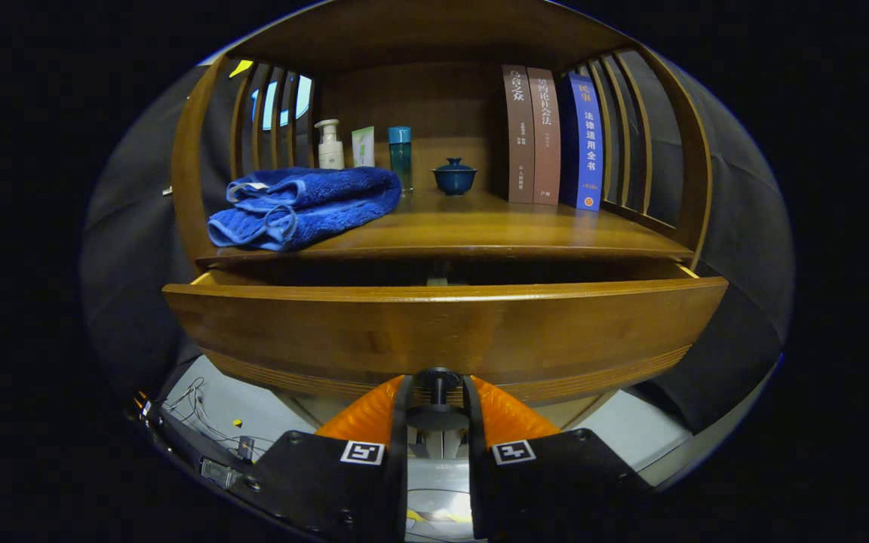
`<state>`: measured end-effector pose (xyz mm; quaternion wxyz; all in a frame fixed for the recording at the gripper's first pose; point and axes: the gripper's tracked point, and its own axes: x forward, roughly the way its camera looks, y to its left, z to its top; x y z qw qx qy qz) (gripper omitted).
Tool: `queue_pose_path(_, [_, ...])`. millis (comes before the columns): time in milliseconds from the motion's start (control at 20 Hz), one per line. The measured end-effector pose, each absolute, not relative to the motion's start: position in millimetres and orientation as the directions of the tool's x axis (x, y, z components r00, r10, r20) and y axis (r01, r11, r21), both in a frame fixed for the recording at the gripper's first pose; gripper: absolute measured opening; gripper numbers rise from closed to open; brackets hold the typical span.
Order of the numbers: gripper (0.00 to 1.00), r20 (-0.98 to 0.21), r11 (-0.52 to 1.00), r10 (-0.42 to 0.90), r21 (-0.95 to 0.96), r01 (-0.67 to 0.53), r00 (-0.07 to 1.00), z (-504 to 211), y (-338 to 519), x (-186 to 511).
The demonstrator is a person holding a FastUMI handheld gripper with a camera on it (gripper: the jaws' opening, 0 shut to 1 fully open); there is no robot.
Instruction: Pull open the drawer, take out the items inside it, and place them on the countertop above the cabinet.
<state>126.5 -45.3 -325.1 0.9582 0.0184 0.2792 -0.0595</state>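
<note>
Wooden drawer (442,332) partly out, gripper (438,400) clamped on its knob (438,379) (both fingers pressing).

A wooden cabinet (442,332) with a warm brown finish stands in a dim booth, its shelf recess roofed by a curved top and flanked on both sides by vertical wooden slats (268,121). Black cloth (736,204) hangs as the wall behind and to either side, and patches of pale blue light show through the slats on one side. Below the cabinet lies a pale grey floor (231,407), with thin cables (189,400) trailing across it.
</note>
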Motion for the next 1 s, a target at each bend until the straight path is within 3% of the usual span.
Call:
queue_pose_path(550, [0.37, -0.613, 0.987, -0.082, 0.058, 0.148, 0.786, -325, -32, 19])
queue_pose_path(1000, [0.37, -0.622, 0.990, -0.038, 0.081, 0.113, 0.782, -324, -25, -9])
